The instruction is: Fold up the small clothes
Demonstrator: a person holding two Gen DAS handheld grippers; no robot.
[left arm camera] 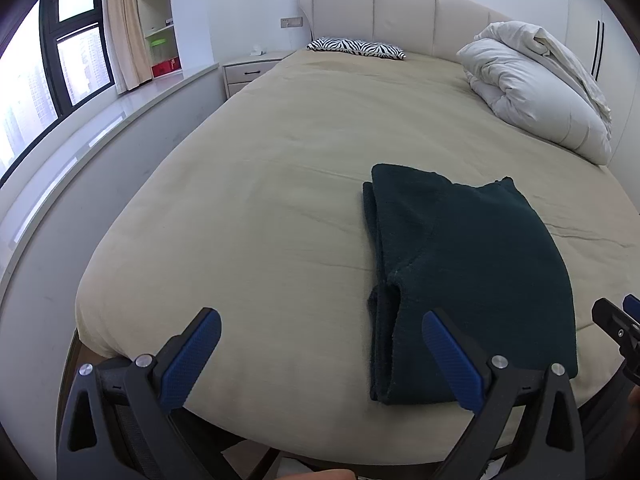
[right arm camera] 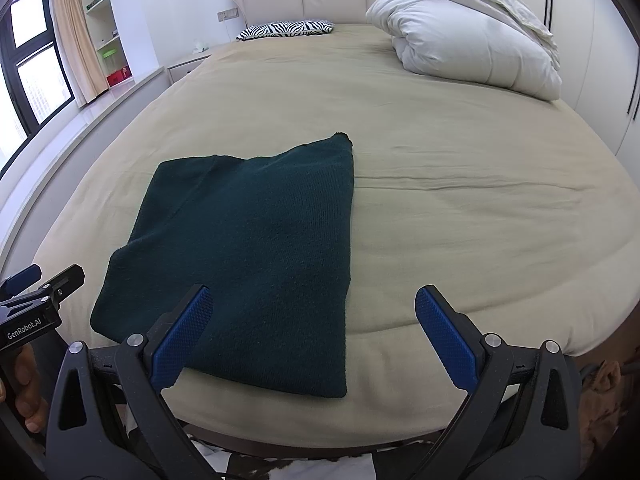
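Note:
A dark green knitted garment (left arm camera: pixel 472 272) lies folded into a flat rectangle near the foot of the beige bed (left arm camera: pixel 260 200). In the right wrist view the same garment (right arm camera: pixel 248 248) fills the lower left of the bed (right arm camera: pixel 460 208). My left gripper (left arm camera: pixel 320 344) is open, held above the bed's near edge, with the garment's left edge by its right finger. My right gripper (right arm camera: pixel 314 324) is open too, hovering over the garment's near right corner. Nothing sits between either pair of fingers. The left gripper's tip (right arm camera: pixel 44 280) shows at the right wrist view's left edge, and the right gripper's tip (left arm camera: pixel 616 324) at the left wrist view's right edge.
A bundled white duvet (left arm camera: pixel 540 88) lies at the bed's far right and a zebra-print pillow (left arm camera: pixel 356 48) rests against the padded headboard (left arm camera: pixel 400 12). A bedside table (left arm camera: pixel 248 70), window ledge (left arm camera: pixel 100 128) and window (left arm camera: pixel 40 76) run along the left. White wardrobe doors (right arm camera: pixel 600 60) stand on the right.

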